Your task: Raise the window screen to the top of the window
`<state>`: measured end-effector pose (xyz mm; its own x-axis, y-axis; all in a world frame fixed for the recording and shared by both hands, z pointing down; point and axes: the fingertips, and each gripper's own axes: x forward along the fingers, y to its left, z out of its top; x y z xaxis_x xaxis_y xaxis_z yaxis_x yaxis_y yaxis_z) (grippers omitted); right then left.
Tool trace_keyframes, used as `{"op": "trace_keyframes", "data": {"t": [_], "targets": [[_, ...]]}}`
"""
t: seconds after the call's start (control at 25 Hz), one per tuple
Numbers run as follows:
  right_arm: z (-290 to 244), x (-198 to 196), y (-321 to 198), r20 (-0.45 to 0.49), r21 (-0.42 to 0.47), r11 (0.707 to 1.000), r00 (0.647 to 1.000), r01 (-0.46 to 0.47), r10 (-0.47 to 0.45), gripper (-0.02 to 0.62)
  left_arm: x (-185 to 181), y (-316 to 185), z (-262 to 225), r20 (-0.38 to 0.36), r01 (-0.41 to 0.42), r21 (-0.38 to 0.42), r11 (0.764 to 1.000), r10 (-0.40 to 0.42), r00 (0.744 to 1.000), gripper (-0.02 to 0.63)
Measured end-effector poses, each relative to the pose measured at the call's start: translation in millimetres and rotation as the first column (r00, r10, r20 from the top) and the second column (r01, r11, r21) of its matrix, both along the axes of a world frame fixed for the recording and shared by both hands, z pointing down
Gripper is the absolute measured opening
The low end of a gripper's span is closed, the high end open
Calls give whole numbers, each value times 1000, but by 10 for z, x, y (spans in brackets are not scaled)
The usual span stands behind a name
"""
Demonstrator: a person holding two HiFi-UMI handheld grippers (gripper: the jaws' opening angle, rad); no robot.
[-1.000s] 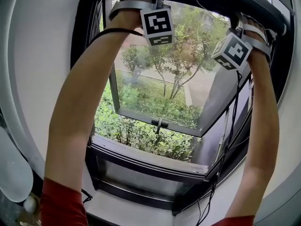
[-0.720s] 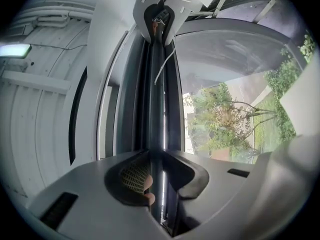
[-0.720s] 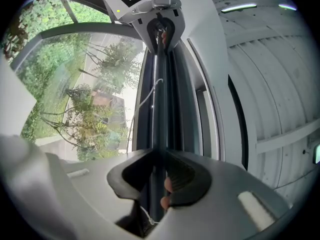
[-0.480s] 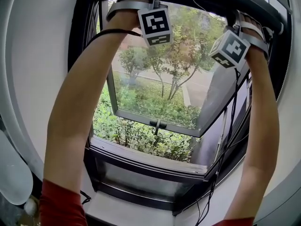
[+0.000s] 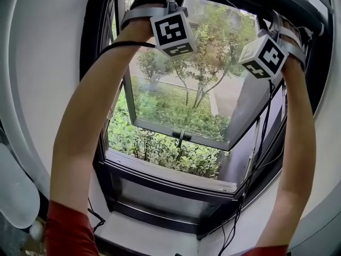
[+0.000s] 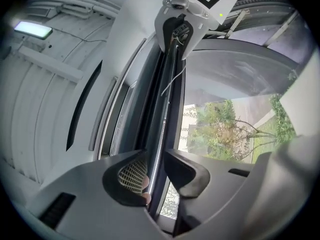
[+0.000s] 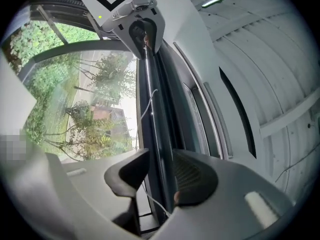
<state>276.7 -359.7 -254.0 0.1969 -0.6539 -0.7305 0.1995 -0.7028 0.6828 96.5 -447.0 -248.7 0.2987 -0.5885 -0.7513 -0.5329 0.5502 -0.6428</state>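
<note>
Dark up top: straddled the window screen bar (image 6: 165, 109) with left gripper (image 6: 157, 170) and right gripper (image 7: 161, 176), jaws opening, grip released.

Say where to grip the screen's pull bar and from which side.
Take the pull bar across its width, near each end, from below, room side: it runs long and narrow along the top of the window frame. The left tongs and right tongs, both opening, straddle it.

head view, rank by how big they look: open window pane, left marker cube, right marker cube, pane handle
1. open window pane
2. left marker cube and right marker cube: look alike, so unranked
3. pane handle, smallest
</note>
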Motion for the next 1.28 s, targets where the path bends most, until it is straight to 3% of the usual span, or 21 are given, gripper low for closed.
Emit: {"op": "trace_keyframes", "data": {"t": [0.16,0.32,0.52,0.64,0.84,1.0,1.28], "targets": [[146,-88,73,-31,23,998,997,65,-65,138,3,7,205,-11,-80,-25,996,80,997,89],[376,-171,169,-5,35,985,986,168,-168,137,-23,52,528,-64,-191,-70,979,187,980,89],[805,18,174,99,30,969,964,246,-247,138,14,41,1118,-38,-219,-104,970,216,976,89],[1071,110,170,163,42,955,941,295,-298,138,1,36,1436,-62,-265,-133,955,259,964,89],[1609,191,175,280,62,926,884,373,-375,138,-74,-5,1985,-165,-354,-211,911,324,932,89],[2014,186,249,384,125,879,795,460,-470,138,-138,6,2351,-254,-418,-252,873,357,899,89],[2823,129,509,481,180,823,682,539,-551,138,-280,211,3075,-432,-557,-296,776,412,803,89]]}}
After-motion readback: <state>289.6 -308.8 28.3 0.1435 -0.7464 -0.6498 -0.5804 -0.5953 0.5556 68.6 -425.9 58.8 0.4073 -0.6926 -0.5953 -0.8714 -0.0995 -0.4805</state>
